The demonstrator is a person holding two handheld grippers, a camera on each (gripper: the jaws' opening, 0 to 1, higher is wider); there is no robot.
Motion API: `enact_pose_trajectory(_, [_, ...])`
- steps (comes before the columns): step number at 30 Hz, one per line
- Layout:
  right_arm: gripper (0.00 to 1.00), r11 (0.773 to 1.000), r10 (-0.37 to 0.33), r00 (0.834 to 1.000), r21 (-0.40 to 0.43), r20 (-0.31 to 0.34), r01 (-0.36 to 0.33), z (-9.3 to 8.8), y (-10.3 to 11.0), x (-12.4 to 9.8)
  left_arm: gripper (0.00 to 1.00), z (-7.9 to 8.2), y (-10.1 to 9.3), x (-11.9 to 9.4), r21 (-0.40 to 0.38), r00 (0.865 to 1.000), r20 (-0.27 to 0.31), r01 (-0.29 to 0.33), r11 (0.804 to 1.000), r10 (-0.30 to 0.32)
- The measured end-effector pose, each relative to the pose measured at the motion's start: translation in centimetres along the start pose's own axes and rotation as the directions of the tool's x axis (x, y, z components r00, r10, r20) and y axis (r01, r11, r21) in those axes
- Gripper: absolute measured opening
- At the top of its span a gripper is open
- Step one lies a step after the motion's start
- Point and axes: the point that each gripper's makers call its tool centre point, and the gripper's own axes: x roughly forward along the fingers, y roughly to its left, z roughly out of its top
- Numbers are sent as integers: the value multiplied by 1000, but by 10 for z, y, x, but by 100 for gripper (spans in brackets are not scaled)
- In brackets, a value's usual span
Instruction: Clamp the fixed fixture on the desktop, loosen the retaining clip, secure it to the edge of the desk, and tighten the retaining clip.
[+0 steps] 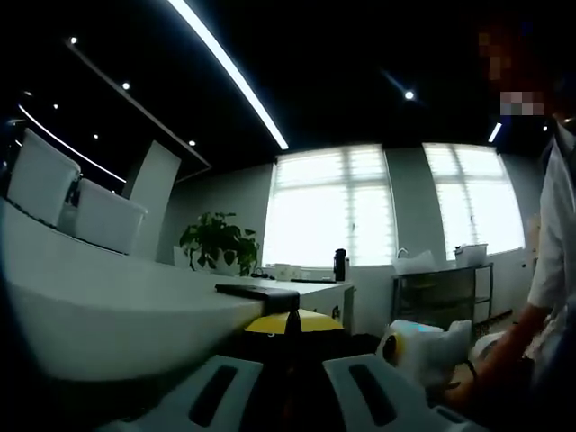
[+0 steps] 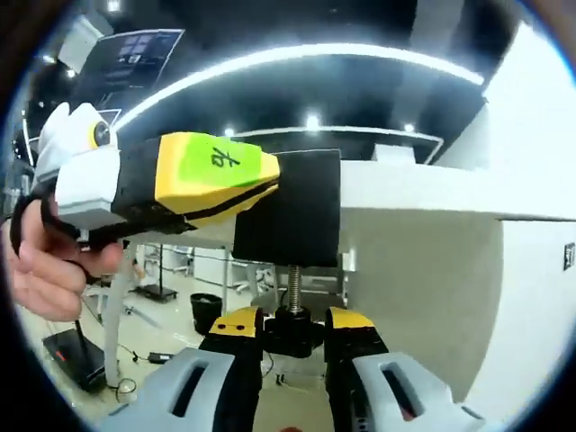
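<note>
- Two windows [image 1: 346, 202] are blowing out white in the left gripper view, leaving the room dim.
- Ceiling light strips [image 1: 229, 72] are glaring.
- The bench [image 2: 468, 193] edge is bowing under fisheye distortion.
- Everything is looking soft.

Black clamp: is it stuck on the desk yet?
Nearly. The black clamp already sits over the desk edge, held by the left claw. The right claw grips the screw knob underneath. Left: tightening. Whether it is tight yet, I cannot tell.
</note>
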Motion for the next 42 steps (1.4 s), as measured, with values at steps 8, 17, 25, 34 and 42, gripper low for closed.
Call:
enact_pose_trajectory(8, [25, 924, 379, 925, -50, -15, -380, 0, 13, 4, 2, 0, 0, 0, 2, 1000, -1, 4, 1000, -4])
enact_pose_trajectory(17, [25, 864, 496, 867, -72, -53, -499, 0, 27, 0, 2, 0, 0, 0, -9, 1000, 3, 9, 1000, -9])
enact_pose_trajectory(25, [32, 906, 411, 909, -85, -67, -415, -10, 9, 0, 2, 0, -1, 0, 8, 1000, 10, 5, 1000, -5])
enact_pose_trajectory(34, [34, 940, 339, 939, -17, -57, -341, -10, -23, -19, 11, -6, -11, 5, 55, 1000, 5, 21, 998, -22])
enact_pose_trajectory(42, [36, 925, 377, 922, -18, -89, -380, -16, -15, -40, 16, 5, -27, 11, 92, 997, 48, 62, 994, -67])
